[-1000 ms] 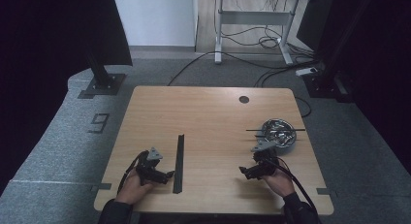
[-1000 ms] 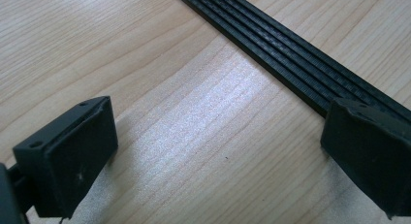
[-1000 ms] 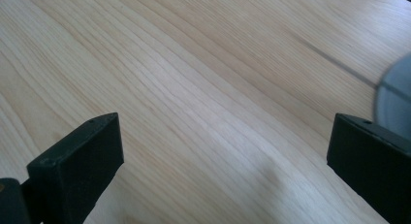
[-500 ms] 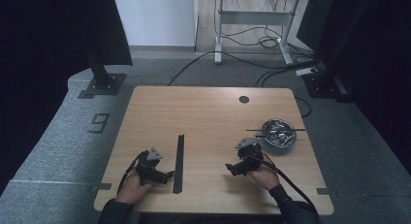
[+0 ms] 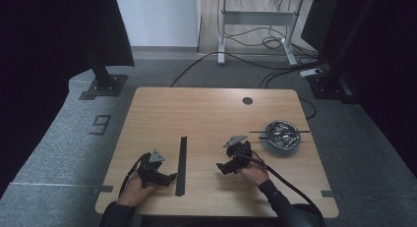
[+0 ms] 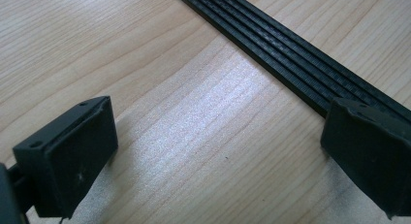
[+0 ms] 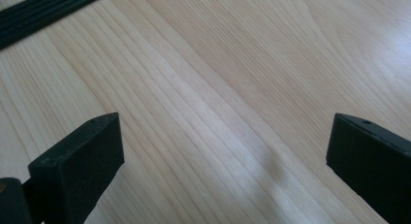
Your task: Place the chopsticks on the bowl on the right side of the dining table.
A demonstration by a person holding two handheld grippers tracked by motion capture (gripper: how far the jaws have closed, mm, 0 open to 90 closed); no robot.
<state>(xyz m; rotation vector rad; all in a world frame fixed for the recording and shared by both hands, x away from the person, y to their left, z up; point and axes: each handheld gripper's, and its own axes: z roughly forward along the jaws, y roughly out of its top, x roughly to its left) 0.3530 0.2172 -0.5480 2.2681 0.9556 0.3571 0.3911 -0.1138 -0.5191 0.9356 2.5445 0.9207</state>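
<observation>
A long black ribbed strip [image 5: 181,164] lies front to back on the wooden table [image 5: 206,114]. My left gripper [image 5: 169,178] rests just left of the strip's near end, open, with nothing between its jaws. In the left gripper view the strip [image 6: 291,59] runs diagonally past the right jaw, and my left gripper [image 6: 218,156] stands over bare wood. My right gripper [image 5: 222,167] is open over bare wood to the right of the strip, pointing toward it. In the right gripper view my right gripper [image 7: 223,156] holds nothing and the strip [image 7: 43,13] crosses the top left corner.
A metal bowl [image 5: 281,137] with a black stick laid across it sits at the table's right side. A round cable hole [image 5: 247,100] is near the far edge. Cables trail from both grippers toward the front edge.
My right gripper has moved left, away from the bowl and toward the strip. The left gripper has stayed where it was.
</observation>
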